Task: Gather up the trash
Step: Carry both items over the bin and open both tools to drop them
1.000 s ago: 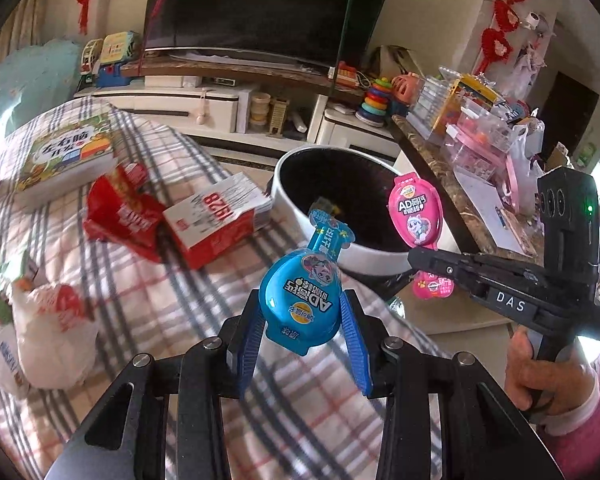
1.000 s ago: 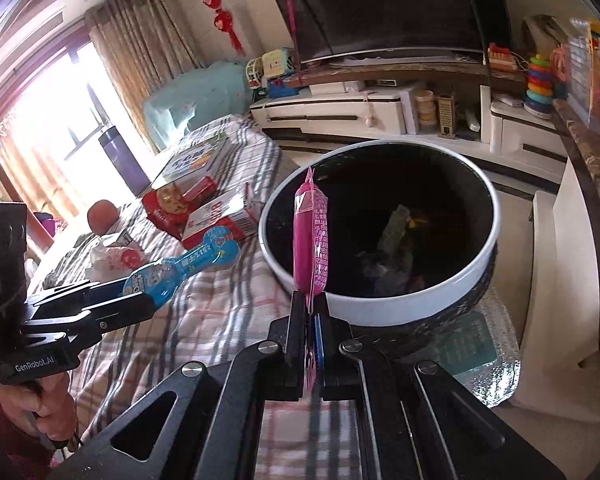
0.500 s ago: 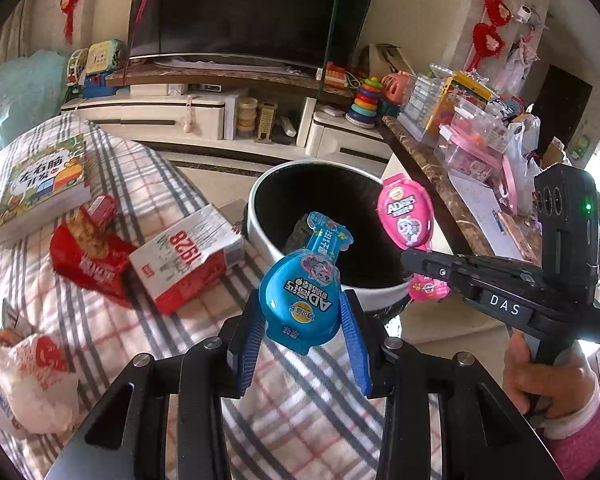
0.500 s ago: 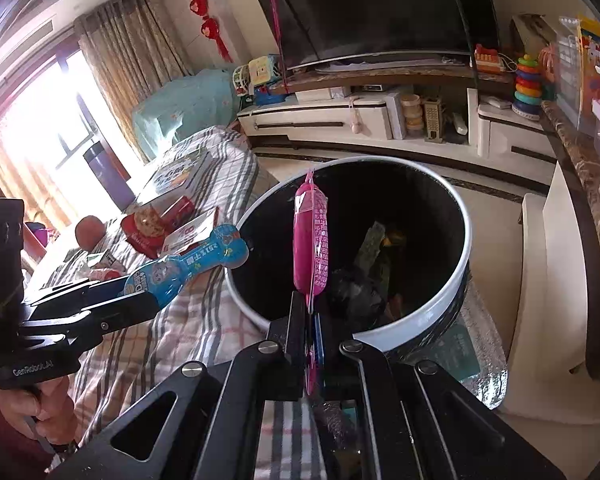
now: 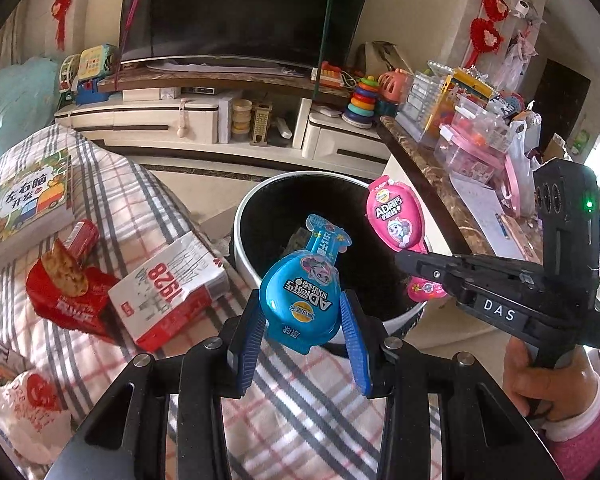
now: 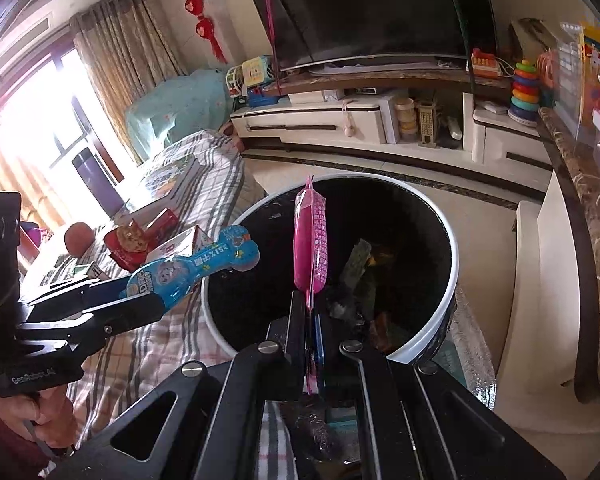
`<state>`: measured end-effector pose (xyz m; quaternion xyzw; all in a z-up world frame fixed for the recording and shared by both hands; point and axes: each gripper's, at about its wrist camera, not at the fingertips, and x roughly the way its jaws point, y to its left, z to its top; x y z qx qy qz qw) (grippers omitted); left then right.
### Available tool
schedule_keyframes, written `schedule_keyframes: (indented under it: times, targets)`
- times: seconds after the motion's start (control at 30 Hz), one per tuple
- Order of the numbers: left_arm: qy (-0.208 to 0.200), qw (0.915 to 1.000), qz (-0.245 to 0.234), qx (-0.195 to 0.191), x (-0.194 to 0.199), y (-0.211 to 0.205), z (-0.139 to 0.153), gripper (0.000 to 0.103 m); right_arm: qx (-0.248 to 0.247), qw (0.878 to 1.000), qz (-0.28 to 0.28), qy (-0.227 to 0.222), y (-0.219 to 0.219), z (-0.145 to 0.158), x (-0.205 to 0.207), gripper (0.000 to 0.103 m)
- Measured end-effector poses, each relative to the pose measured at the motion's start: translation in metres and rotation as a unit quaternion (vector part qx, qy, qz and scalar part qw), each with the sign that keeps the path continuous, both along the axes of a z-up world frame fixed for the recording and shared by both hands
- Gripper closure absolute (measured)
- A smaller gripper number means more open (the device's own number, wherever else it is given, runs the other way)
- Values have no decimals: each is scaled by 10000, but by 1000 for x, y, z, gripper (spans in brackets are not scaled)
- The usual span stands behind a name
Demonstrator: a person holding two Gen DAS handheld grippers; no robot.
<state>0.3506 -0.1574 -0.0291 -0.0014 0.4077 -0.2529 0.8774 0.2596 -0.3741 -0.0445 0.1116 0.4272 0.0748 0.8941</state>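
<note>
We hold two empty snack packs over the black bin (image 5: 244, 216): left claw (image 5: 302, 330) clamps the blue pack (image 5: 300, 304), right claw (image 6: 310, 316) pinches the pink pack (image 6: 310, 240). A red wrapper (image 5: 66, 292) and carton (image 5: 168, 284) remain on the bed.

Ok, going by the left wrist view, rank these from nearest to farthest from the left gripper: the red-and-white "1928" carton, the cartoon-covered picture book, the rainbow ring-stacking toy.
1. Red-and-white "1928" carton: on the plaid blanket, just left of the left gripper, which grips a blue snack pack.
2. Cartoon-covered picture book: far left on the blanket.
3. Rainbow ring-stacking toy: on the cabinet under the television.
</note>
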Motion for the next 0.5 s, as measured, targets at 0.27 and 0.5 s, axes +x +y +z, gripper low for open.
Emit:
schedule_keyframes:
  times: [0.27,0.5]
  targets:
    - [61,10000,-10,59,11,-9,-5,67,8,9999,-44,92,-8,-7,11,100]
    - [67,9999,-24,113,18,-18,-9,68,9,9998,-55,177,-12,-13,20,100]
